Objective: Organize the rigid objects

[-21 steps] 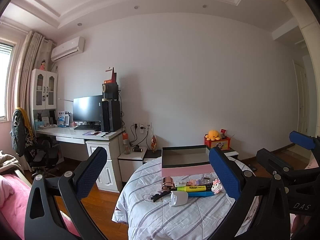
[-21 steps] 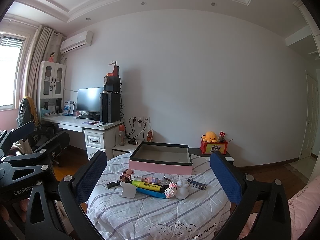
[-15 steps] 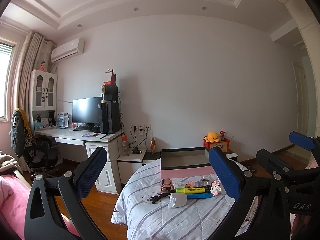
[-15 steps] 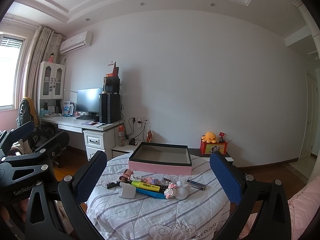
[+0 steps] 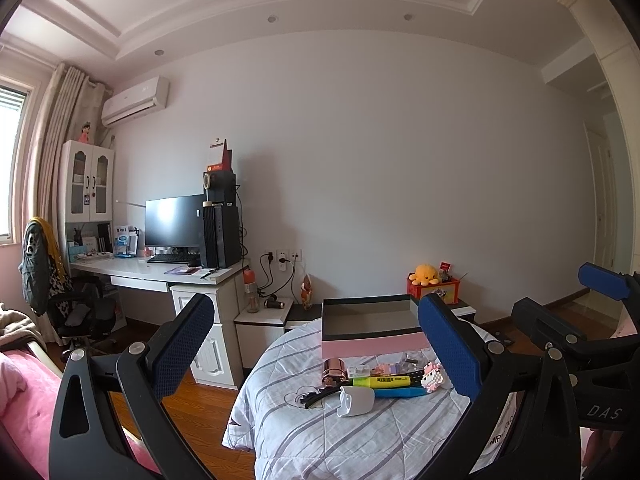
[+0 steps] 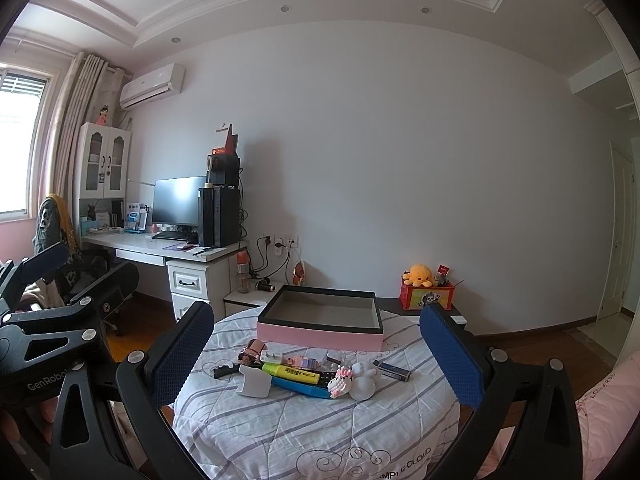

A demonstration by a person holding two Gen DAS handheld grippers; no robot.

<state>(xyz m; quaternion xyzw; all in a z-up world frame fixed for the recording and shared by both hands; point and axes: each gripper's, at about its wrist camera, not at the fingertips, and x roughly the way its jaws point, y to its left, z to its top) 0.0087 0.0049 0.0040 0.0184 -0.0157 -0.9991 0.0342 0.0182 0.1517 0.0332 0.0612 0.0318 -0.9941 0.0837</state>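
Note:
A pink box [image 6: 320, 322] [image 5: 370, 334] with a dark rim sits open at the far side of a round table under a striped quilt [image 6: 304, 420] [image 5: 320, 436]. In front of it lies a heap of small items: a yellow highlighter [image 6: 291, 372] [image 5: 382, 381], a blue case [image 6: 300, 387], a white holder [image 6: 255, 382] [image 5: 356, 401], a rose-gold cylinder [image 6: 251, 351] [image 5: 334, 370], a pink block figure [image 6: 341, 380] [image 5: 432, 376] and a white figurine [image 6: 366, 382]. My left gripper [image 5: 316, 350] and my right gripper [image 6: 316, 352] both hang open and empty, short of the table.
A white desk [image 6: 160, 248] with a monitor [image 6: 176, 202] and a computer tower stands at the left wall. A low bedside unit [image 6: 248, 300] and a red box with an orange plush [image 6: 428, 294] stand behind the table. Pink bedding [image 5: 24, 400] lies at lower left.
In the left wrist view the table and room have drifted slightly down and left, as the left gripper tipped up a little. The right wrist view is nearly unchanged.

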